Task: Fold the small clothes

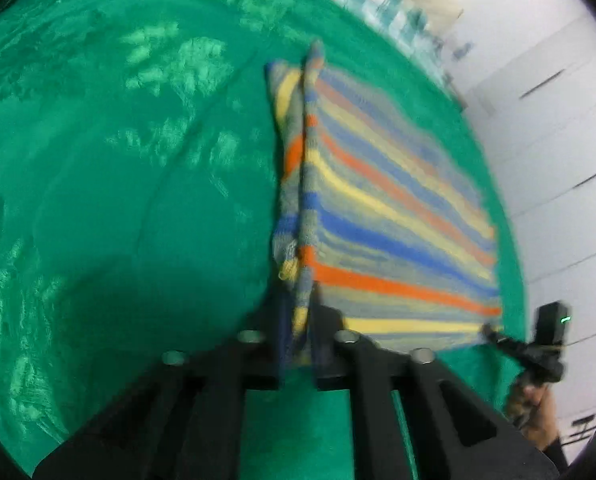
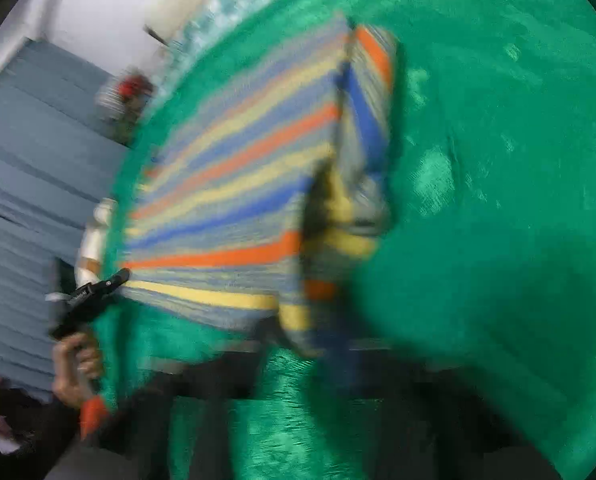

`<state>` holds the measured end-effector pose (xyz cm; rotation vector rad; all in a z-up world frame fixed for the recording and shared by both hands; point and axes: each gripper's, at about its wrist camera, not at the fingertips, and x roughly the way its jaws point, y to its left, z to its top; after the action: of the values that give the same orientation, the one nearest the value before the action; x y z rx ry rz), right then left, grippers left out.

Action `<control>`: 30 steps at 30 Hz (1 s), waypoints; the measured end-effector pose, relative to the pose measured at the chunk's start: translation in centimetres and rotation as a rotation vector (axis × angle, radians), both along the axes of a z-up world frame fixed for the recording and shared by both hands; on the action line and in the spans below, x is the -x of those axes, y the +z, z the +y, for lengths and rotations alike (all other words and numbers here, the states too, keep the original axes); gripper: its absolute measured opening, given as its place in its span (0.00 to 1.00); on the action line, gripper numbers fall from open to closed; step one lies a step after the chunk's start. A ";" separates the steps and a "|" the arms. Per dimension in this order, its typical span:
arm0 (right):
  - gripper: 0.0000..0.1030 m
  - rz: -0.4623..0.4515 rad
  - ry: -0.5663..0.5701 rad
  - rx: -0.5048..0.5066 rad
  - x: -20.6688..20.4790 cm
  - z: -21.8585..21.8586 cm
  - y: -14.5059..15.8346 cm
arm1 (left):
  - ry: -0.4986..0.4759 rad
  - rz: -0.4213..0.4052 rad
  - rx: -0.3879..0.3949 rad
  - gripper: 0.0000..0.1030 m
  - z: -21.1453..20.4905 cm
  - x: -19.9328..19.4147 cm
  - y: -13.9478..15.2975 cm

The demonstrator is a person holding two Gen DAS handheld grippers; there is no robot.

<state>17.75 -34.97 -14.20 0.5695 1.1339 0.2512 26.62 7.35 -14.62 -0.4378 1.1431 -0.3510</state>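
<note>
Left wrist view puts my left tongs [image 1: 300, 340] at the bottom centre, clamped on a raised edge of the striped knit cloth [image 1: 398, 216]; the fabric stands up in a thin ridge running from the fingers toward the upper middle of the frame. The rest of the cloth lies over the green cover [image 1: 118, 200] of the tabletop, filling the right half of the picture. At the lower right, the right tongs [image 1: 488, 330] meet the cloth's near corner, and they look closed on it, though they are small there.

Right wrist view is badly smeared by motion. The cloth [image 2: 226, 208] fills the centre, with a bunched fold hanging just in front of the lens, so I cannot tell from here how my own fingers stand. At the lower left, the left tongs [image 2: 123, 276] touch the cloth's edge.

I judge the knit light, soft and stretchy, with no stiffness of its own. It should sag between grips, so I would hold corners and keep the edge taut.
</note>
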 end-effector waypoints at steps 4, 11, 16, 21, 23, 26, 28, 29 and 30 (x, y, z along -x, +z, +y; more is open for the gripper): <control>0.09 -0.003 -0.046 -0.033 2.9 -1.3 2.5 | -0.065 -0.023 -0.041 0.03 0.2 1.3 1.2; 0.09 0.084 -0.089 -0.019 2.7 -1.9 -1.1 | -0.047 0.046 -0.049 0.14 0.3 2.0 -0.6; 0.58 0.003 -0.092 0.117 5.1 -2.0 1.6 | -0.023 -0.080 -0.214 0.68 1.5 5.7 2.8; 0.64 -0.085 -0.166 0.237 9.5 -1.5 3.8 | 0.078 -0.178 -0.348 0.82 3.0 9.2 2.9; 0.64 -0.121 -0.192 0.276 11.5 -0.9 4.1 | 0.111 -0.199 -0.412 0.82 3.3 9.5 2.1; 0.66 -0.191 -0.210 0.403 14.2 1.2 4.4 | 0.139 -0.208 -0.464 0.82 3.8 10.5 0.4; 0.70 -0.214 -0.228 0.459 15.5 1.6 4.2 | 0.142 -0.210 -0.480 0.85 3.6 11.1 -0.4; 0.72 -0.217 -0.231 0.503 15.9 2.3 3.8 | 0.135 -0.229 -0.500 0.88 3.2 11.5 -0.8; 0.75 -0.208 -0.227 0.535 16.0 2.6 3.4 | 0.125 -0.240 -0.515 0.92 3.0 11.8 -0.9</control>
<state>1.74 -32.32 -10.79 0.1864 0.8755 -0.1856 14.83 10.32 -15.55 -0.0111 0.9230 0.0084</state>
